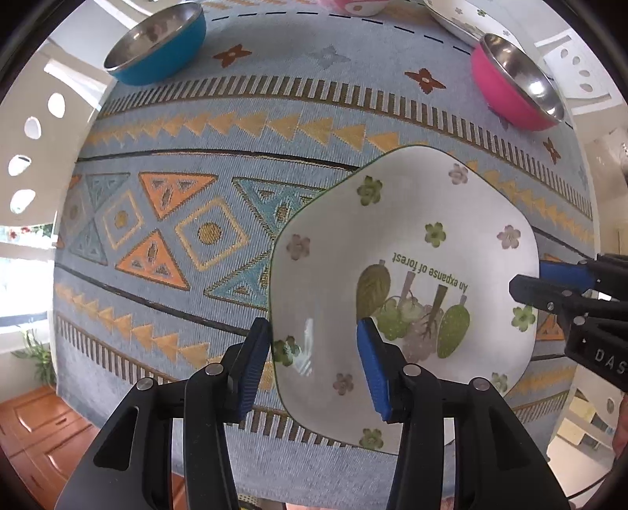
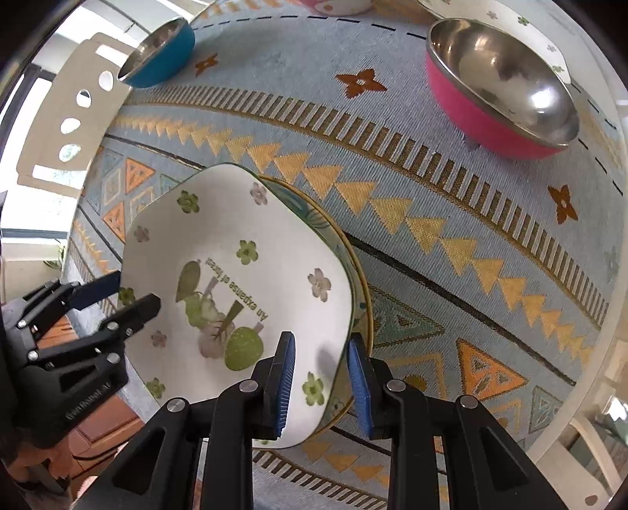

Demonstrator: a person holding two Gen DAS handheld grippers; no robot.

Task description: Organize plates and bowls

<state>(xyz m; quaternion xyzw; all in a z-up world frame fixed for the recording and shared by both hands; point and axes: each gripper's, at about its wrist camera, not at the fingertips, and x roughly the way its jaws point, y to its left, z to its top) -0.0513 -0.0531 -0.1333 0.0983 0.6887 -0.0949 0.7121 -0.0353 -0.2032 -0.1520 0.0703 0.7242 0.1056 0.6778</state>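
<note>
The white floral plate (image 2: 235, 274), printed with trees and a line of text, sits on a second plate (image 2: 355, 270) with a gold and green rim, of which only an edge shows, near the front of the patterned tabletop (image 1: 235, 117).

The right gripper (image 2: 320, 376) is clamped on the near rim of the floral plate, one pad inside and one outside; whether it also pinches the plate beneath is hard to tell.

The left gripper (image 1: 314, 365) straddles the opposite rim with its pads apart, a clear gap on the inner side, so it is not gripping.

The plate looks like glazed ceramic: stiff, fairly heavy, slick under rubber pads and liable to chip if dropped. Its raised, wavy rim is the sensible hold, best taken on two opposite sides and kept level.

Counted in view:
- Two metal-lined bowls, a blue bowl (image 1: 157, 47) and a pink bowl (image 2: 498, 86), stand well apart at the back.
- A third floral plate (image 1: 463, 23) lies behind the pink bowl.
- A pink and white dish (image 1: 353, 6) is cut off by the frame.
</note>
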